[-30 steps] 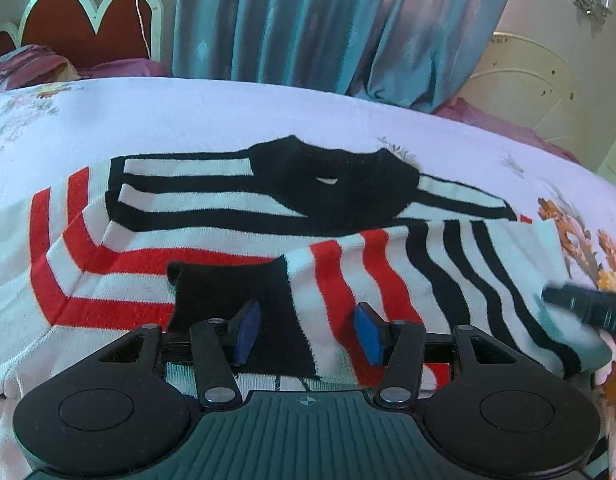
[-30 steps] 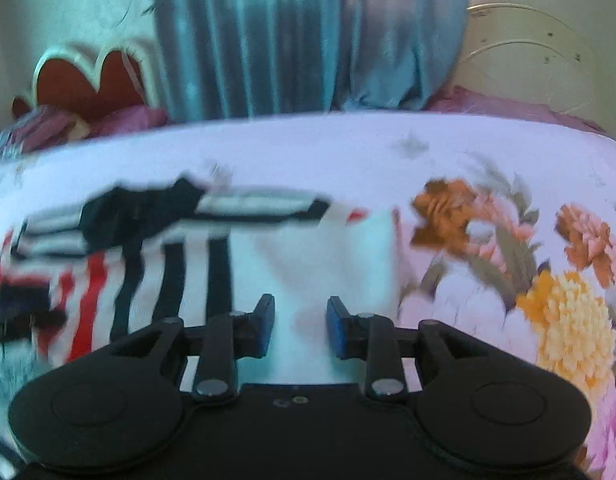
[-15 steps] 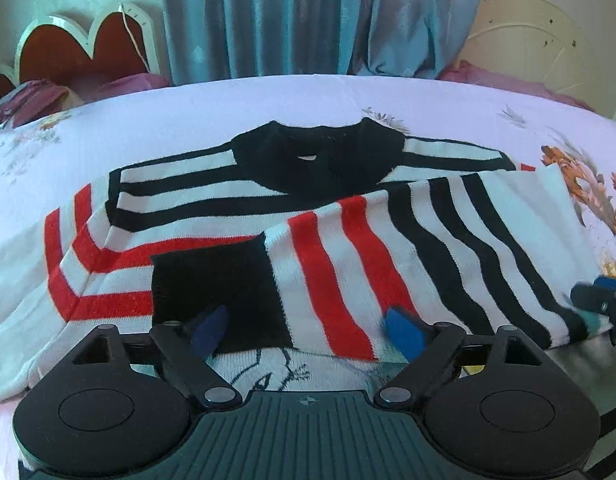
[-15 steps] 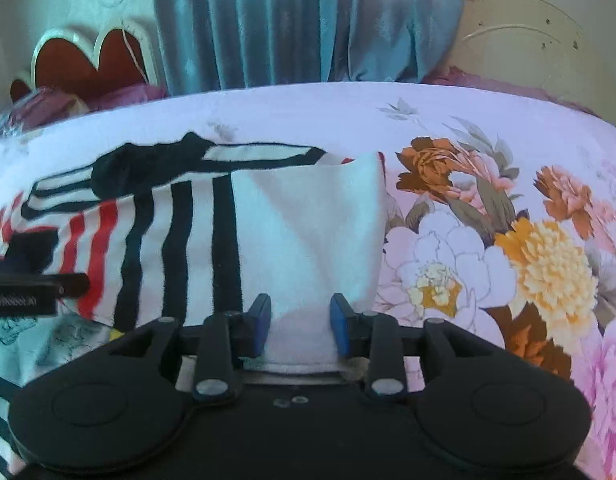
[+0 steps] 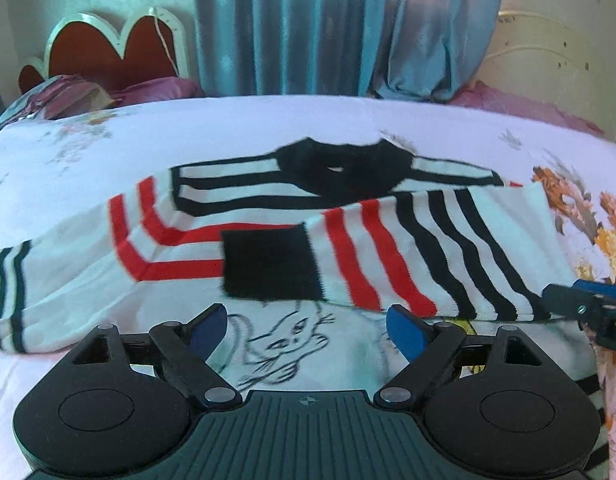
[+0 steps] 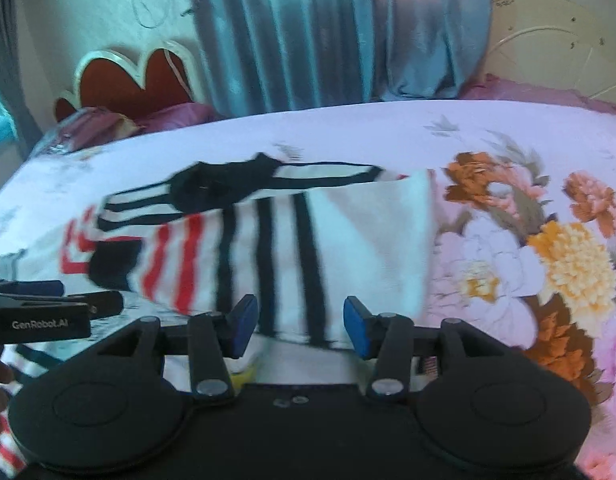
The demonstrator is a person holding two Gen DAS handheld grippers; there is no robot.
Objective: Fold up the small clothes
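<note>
A small white sweater (image 5: 88, 280) with red and black stripes and a black collar (image 5: 339, 168) lies flat on the bed. Its right sleeve (image 5: 387, 264), with a black cuff (image 5: 270, 264), is folded across the chest above a cat print (image 5: 284, 344). My left gripper (image 5: 308, 326) is open and empty, just short of the sleeve. My right gripper (image 6: 300, 322) is open and empty at the sweater's right side (image 6: 347, 256); it also shows in the left wrist view (image 5: 583, 308). The left gripper shows at the left of the right wrist view (image 6: 48, 308).
The bed has a pale sheet (image 5: 268, 120) with large flower prints (image 6: 527, 264) on the right. Pillows (image 5: 68, 96) and a red headboard (image 5: 108, 52) lie at the far left. Blue curtains (image 5: 327, 24) hang behind the bed.
Both grippers have opened and let go of the sleeve, which now lies folded across the sweater. Both have pulled back toward me.
</note>
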